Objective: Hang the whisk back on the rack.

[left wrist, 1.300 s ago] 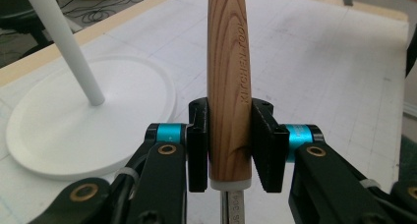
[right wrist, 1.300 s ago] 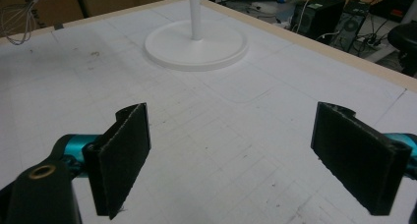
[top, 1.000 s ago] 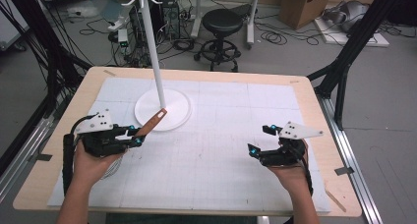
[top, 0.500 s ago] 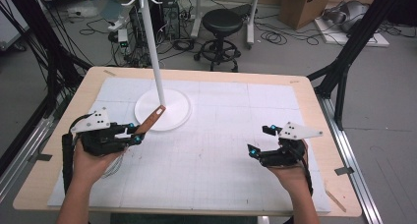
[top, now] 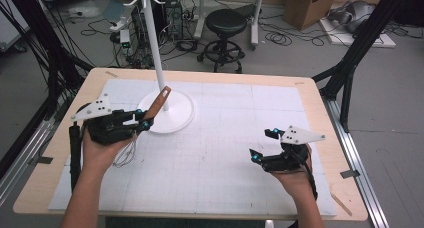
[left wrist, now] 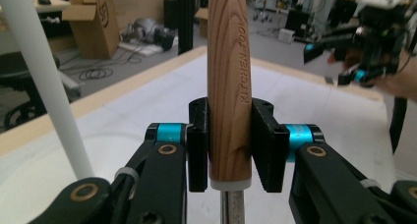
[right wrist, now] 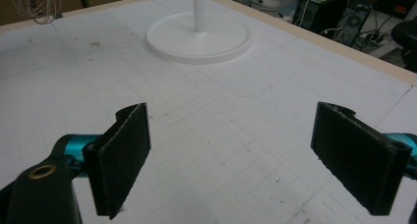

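Note:
A whisk with a wooden handle is clamped in my left gripper at the left of the table. The handle points up and away toward a white hook stand, and its wire loops hang below the hand. In the left gripper view both jaws press the handle, marked "KITCHEN TOOL", just above its metal ferrule, with the left gripper shut on it. My right gripper hovers open at the right of the table. Its jaws stand wide apart around nothing in the right gripper view.
The stand's round base rests on the white gridded mat, just beyond the left gripper; its pole rises close to the left of the handle. Beyond the table's wooden edge are a stool, cables and boxes.
The left gripper has lifted a little and moved toward the stand, so the whisk handle's tip is higher and nearer the pole. The right gripper has stayed put, still open.

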### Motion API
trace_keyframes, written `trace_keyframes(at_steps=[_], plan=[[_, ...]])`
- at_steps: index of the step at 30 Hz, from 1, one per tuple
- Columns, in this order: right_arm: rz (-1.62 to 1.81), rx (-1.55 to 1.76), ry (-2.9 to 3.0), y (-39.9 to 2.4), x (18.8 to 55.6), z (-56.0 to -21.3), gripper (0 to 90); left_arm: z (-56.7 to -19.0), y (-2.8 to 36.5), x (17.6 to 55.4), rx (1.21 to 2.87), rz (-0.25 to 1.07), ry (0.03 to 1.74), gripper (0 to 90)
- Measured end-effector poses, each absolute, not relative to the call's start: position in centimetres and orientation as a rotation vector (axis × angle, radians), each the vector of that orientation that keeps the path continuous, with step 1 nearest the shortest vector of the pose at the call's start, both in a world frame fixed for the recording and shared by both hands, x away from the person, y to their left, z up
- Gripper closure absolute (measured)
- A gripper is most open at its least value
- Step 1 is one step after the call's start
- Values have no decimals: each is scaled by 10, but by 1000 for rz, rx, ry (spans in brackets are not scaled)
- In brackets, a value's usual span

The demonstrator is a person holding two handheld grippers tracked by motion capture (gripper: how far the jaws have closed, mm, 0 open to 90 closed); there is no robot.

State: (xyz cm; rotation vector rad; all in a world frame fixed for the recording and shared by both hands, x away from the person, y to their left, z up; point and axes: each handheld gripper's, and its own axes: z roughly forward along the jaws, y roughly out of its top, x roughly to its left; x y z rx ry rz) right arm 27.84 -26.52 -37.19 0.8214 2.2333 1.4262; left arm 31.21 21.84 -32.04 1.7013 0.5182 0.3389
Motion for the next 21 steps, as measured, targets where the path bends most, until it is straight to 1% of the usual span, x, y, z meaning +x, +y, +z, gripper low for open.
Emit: trace_keyframes(at_steps=[5,10,16,21], plan=[[1432,823,2223,-267,278,-372,140,-295,217,321,1655,361,486,710],[1431,821,2226,-266,277,-371,140,-278,218,329,1620,366,477,710],[1421,823,2237,-264,278,-373,140,-257,220,339,1619,404,502,710],[1418,819,2236,-265,279,-374,140,-240,223,345,1585,424,517,710]])
